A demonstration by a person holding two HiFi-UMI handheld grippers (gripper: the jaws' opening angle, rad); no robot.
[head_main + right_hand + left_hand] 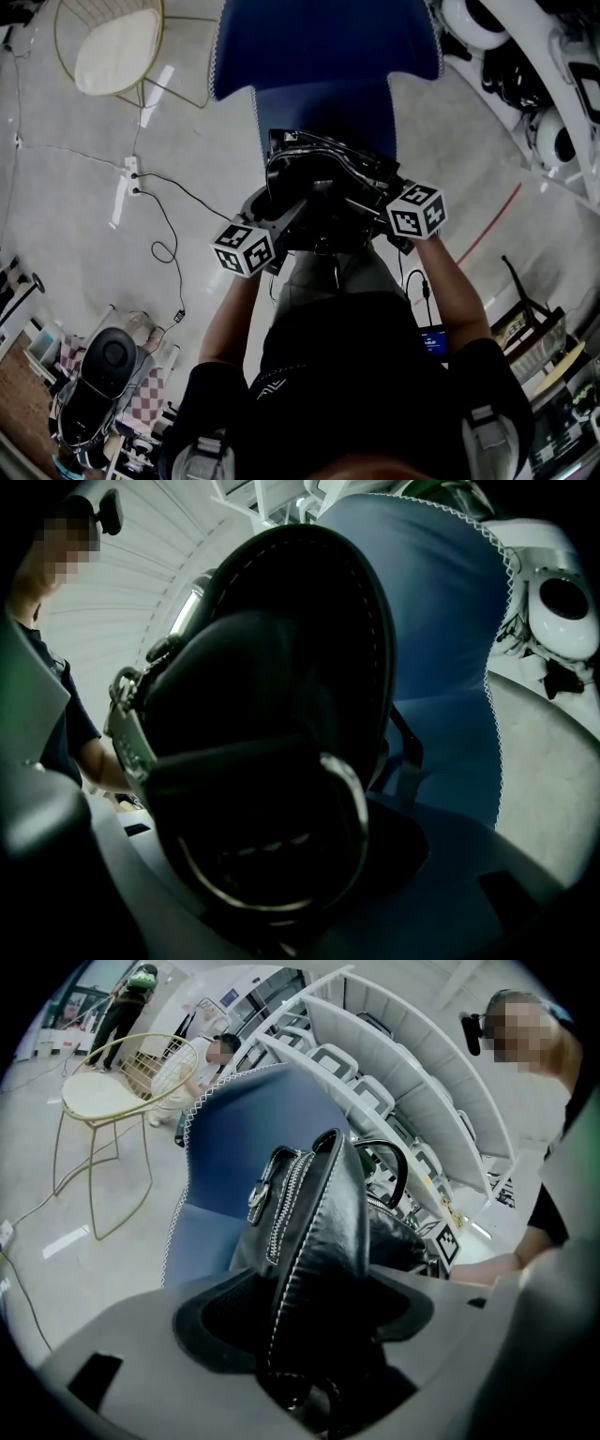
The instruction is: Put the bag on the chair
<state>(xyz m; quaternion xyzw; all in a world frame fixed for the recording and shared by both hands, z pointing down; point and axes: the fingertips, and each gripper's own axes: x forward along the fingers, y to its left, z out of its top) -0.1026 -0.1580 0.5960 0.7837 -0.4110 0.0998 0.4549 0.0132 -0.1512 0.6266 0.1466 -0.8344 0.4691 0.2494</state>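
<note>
Now, left hand-held gripper [274,208] and right hand-held gripper [373,195] both clench black leather bag [314,183]; lower evenly onto blue fabric chair [323,117], seat centre.

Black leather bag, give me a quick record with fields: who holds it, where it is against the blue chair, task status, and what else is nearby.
item: black leather bag with zip and metal ring
held by: left gripper and right gripper, jaws of each shut on the bag
position: at the near edge of the blue fabric chair seat; contact with the seat cannot be told
task status: bag not yet released
nearby: gold wire chair; white power strip on the floor
</note>
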